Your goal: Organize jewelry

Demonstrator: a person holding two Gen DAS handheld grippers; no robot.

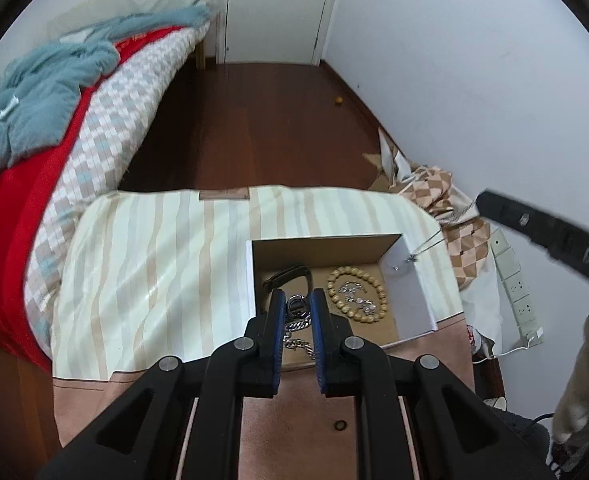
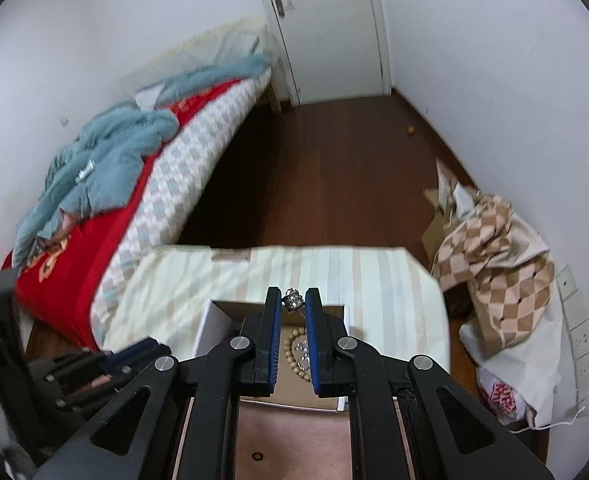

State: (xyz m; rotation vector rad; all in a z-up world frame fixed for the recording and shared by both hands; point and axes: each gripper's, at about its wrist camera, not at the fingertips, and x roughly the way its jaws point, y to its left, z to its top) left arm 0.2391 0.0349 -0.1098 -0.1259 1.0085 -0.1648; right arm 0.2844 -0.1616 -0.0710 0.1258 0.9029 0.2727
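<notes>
An open cardboard box (image 1: 414,300) sits on a striped cloth. It holds a beaded bracelet (image 1: 354,294), silver trinkets (image 1: 354,298), a dark strap (image 1: 288,276) and a silver chain (image 1: 296,330). My left gripper (image 1: 296,298) hovers over the box's left side, jaws narrowly apart, with nothing gripped. My right gripper (image 2: 293,300) is shut on a silver pendant (image 2: 293,300) above the box (image 2: 210,320). In the left wrist view the pendant's thin chain (image 1: 422,250) dangles over the box's right wall from the right gripper's finger (image 1: 534,228). The bracelet shows below (image 2: 294,354).
A bed with red and checked covers (image 1: 54,168) lies left. A checked cloth pile (image 2: 494,248) and a power strip (image 1: 514,276) are at right. A small ring (image 1: 339,425) lies on the pink cloth near me. A closed door (image 2: 326,28) stands far ahead.
</notes>
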